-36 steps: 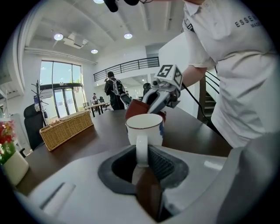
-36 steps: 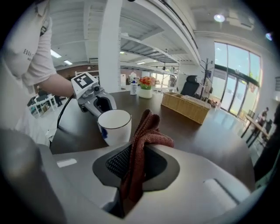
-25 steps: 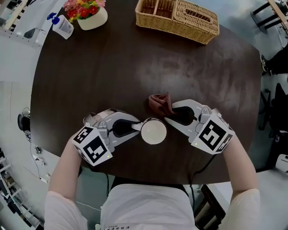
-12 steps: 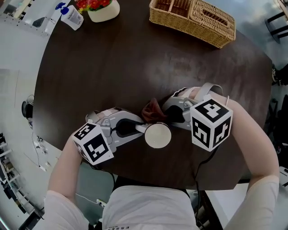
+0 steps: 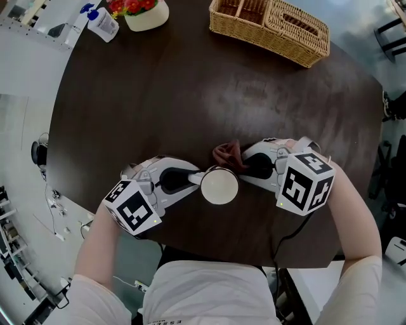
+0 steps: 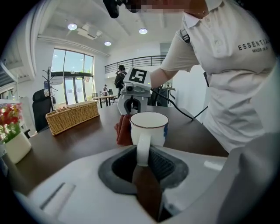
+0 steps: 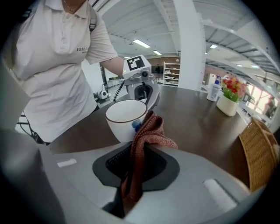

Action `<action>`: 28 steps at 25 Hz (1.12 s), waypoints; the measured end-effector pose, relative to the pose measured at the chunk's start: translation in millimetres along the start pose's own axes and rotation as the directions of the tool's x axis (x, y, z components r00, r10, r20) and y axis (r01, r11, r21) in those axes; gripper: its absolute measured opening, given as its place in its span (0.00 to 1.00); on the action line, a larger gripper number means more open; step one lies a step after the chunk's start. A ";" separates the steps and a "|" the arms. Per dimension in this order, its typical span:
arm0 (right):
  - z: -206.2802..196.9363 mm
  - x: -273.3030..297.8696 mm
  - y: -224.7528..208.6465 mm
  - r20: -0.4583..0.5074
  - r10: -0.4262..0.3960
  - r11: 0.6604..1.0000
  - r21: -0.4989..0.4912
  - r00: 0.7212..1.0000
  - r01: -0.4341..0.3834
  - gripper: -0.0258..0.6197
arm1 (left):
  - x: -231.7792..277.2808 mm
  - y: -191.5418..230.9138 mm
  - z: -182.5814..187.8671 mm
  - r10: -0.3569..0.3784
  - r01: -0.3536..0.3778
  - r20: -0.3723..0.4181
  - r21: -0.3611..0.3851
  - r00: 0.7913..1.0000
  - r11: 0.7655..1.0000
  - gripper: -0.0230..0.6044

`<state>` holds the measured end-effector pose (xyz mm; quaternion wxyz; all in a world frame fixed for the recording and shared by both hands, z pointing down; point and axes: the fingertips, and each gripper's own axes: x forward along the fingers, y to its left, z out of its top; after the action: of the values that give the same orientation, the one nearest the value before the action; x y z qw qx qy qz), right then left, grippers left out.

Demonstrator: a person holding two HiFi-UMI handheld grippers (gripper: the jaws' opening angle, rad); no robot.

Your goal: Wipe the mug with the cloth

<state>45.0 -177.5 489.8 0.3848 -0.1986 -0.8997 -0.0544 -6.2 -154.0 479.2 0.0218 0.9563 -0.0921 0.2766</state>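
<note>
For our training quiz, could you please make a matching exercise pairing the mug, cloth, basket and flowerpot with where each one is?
1 mug
2 cloth
3 basket
4 flowerpot

A between jaws of right gripper
B far right of table
C handle between jaws of left gripper
D far left of table

Pairs: 1-C, 2-A, 3-B, 4-D

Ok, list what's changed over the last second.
The right tool, shut on the cloth, swept it leftward along the far side of the mug, then drew it back to the right. Nothing was grabbed or released. The left tool stayed clamped on the handle, and the mug stayed upright in place.
</note>
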 end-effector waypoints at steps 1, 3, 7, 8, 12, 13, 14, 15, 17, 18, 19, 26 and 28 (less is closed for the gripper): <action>-1.2 -2.2 2.2 0.017 -0.021 0.999 0.038 1.000 0.020 0.17 | 0.3 -0.1 -1.0 0.017 -0.017 -0.005 -0.006 1.000 1.000 0.16; -2.8 -5.9 7.9 0.041 -0.069 0.992 0.106 0.997 0.064 0.17 | 1.0 -1.0 -1.9 0.050 -0.050 -0.015 -0.014 0.999 0.999 0.16; -2.3 -8.6 22.4 0.048 -0.185 0.966 0.191 0.982 0.173 0.17 | -1.1 -3.0 -3.9 0.090 -0.091 -0.018 -0.027 0.996 0.996 0.16; -2.4 -8.3 26.8 0.046 -0.211 0.958 0.209 0.977 0.197 0.17 | -1.4 -3.0 -4.0 0.096 -0.096 -0.015 -0.028 0.995 0.995 0.16; -0.4 -7.4 50.6 0.052 -0.272 0.918 0.314 0.961 0.242 0.17 | -1.3 -4.6 -3.7 0.117 -0.118 -0.005 -0.023 0.993 0.993 0.16; 0.2 -7.0 56.2 0.047 -0.287 0.903 0.347 0.957 0.254 0.17 | -1.7 -5.0 -3.4 0.122 -0.122 -0.001 -0.023 0.993 0.992 0.16; -0.1 -7.0 60.3 0.033 -0.312 0.883 0.380 0.950 0.276 0.17 | -2.2 -5.4 -2.9 0.128 -0.127 0.004 -0.024 0.992 0.992 0.16; -1.3 -7.9 62.3 0.010 -0.348 0.854 0.415 0.937 0.313 0.17 | -2.7 -5.7 -1.7 0.134 -0.134 0.012 -0.028 0.991 0.991 0.16; -5.4 -13.2 61.7 -0.047 -0.444 0.763 0.503 0.895 0.406 0.17 | -3.2 -5.8 1.2 0.152 -0.151 0.030 -0.039 0.988 0.988 0.15; -7.7 -17.3 60.8 -0.073 -0.494 0.703 0.554 0.867 0.447 0.17 | -3.0 -6.1 1.9 0.163 -0.162 0.039 -0.043 0.986 0.986 0.15; -10.0 -22.0 60.2 -0.098 -0.538 0.637 0.603 0.837 0.480 0.17 | -2.6 -6.9 2.1 0.174 -0.171 0.049 -0.046 0.984 0.984 0.15; -22.5 -39.3 65.5 -0.224 -0.667 0.356 0.742 0.710 0.568 0.17 | -5.7 -14.0 4.6 0.186 -0.177 0.109 -0.086 0.977 0.980 0.15; -21.8 -38.4 68.4 -0.238 -0.667 0.344 0.742 0.705 0.576 0.17 | -6.0 -17.7 6.1 0.170 -0.161 0.116 -0.083 0.979 0.983 0.15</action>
<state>110.9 -132.5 473.8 0.3312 0.3415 -0.8553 0.2054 -4.7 -136.1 471.0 0.0280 0.9590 -0.1828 0.2147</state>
